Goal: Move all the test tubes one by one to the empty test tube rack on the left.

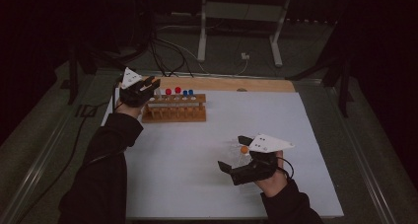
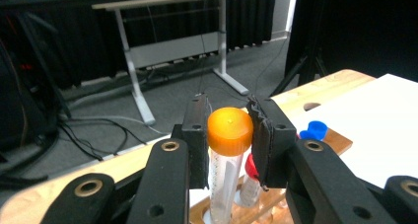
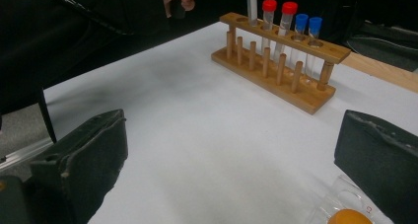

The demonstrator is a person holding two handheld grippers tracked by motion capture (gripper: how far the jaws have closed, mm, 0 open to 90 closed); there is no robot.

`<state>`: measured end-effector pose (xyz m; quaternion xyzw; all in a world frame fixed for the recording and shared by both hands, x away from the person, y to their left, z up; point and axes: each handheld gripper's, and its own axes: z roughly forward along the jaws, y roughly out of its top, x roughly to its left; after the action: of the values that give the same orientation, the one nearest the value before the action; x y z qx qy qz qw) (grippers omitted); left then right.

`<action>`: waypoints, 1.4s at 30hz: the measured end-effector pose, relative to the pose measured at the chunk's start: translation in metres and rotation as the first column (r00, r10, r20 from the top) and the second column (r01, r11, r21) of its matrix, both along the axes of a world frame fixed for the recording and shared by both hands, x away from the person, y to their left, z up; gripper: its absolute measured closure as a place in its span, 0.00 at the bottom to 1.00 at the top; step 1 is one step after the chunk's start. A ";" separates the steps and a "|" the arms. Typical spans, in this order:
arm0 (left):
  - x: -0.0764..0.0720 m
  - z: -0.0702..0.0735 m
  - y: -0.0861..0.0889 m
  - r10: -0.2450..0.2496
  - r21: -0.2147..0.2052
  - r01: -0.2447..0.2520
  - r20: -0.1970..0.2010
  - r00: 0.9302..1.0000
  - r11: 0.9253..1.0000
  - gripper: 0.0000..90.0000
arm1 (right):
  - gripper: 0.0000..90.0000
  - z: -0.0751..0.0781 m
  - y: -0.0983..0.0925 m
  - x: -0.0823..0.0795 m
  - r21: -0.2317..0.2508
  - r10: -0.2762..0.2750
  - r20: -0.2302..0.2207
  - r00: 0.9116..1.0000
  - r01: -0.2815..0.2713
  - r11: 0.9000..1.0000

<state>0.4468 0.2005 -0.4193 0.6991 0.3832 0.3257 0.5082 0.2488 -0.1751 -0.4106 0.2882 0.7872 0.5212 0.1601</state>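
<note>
The clear plastic test tube with the orange screw cap (image 2: 229, 131) stands upright between the two black pads of the left gripper (image 2: 229, 135), which press on the cap from either side. Its lower end sits in a hole at the end of the wooden test-tube rack (image 1: 174, 109), at the far left of the white table top (image 1: 197, 155). In the right gripper view the tube's shaft (image 3: 251, 4) drops into the rack's near end hole. Beside it in the rack stand two red-capped tubes (image 3: 277, 17) and two blue-capped tubes (image 3: 307, 29).

The left forearm, in a black sleeve (image 1: 106, 169), stretches forward from the bottom edge of the high view, with the hand above the rack's left end and the left gripper's (image 1: 146, 88) jaws pointing toward the rack.

The right gripper (image 1: 235, 152) is held low over the near right part of the table, its jaws standing wide apart and pointing left. A second clear tube with an orange cap (image 3: 349, 217) lies on the table close beside one jaw, not clamped. The right hand (image 1: 272, 177) grips its tool from behind, wrist just above the table's near edge.
</note>
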 end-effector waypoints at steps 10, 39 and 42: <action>0.009 -0.019 -0.006 0.005 0.016 -0.004 -0.066 0.998 1.000 0.80 | 0.00 0.000 0.000 0.000 0.001 0.003 -0.001 1.000 -0.003 1.000; 0.007 -0.013 0.002 0.005 -0.013 -0.007 -0.144 0.990 1.000 0.48 | 0.00 0.004 -0.004 0.000 0.007 -0.001 0.005 1.000 0.001 1.000; -0.006 0.000 0.007 -0.033 -0.046 0.027 -0.125 0.992 0.999 0.33 | 0.00 0.009 -0.010 -0.001 0.011 -0.017 0.023 1.000 0.017 1.000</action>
<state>0.4408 0.2070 -0.4195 0.7125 0.4109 0.2650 0.5032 0.2481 -0.1848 -0.4013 0.2900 0.7799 0.5273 0.1719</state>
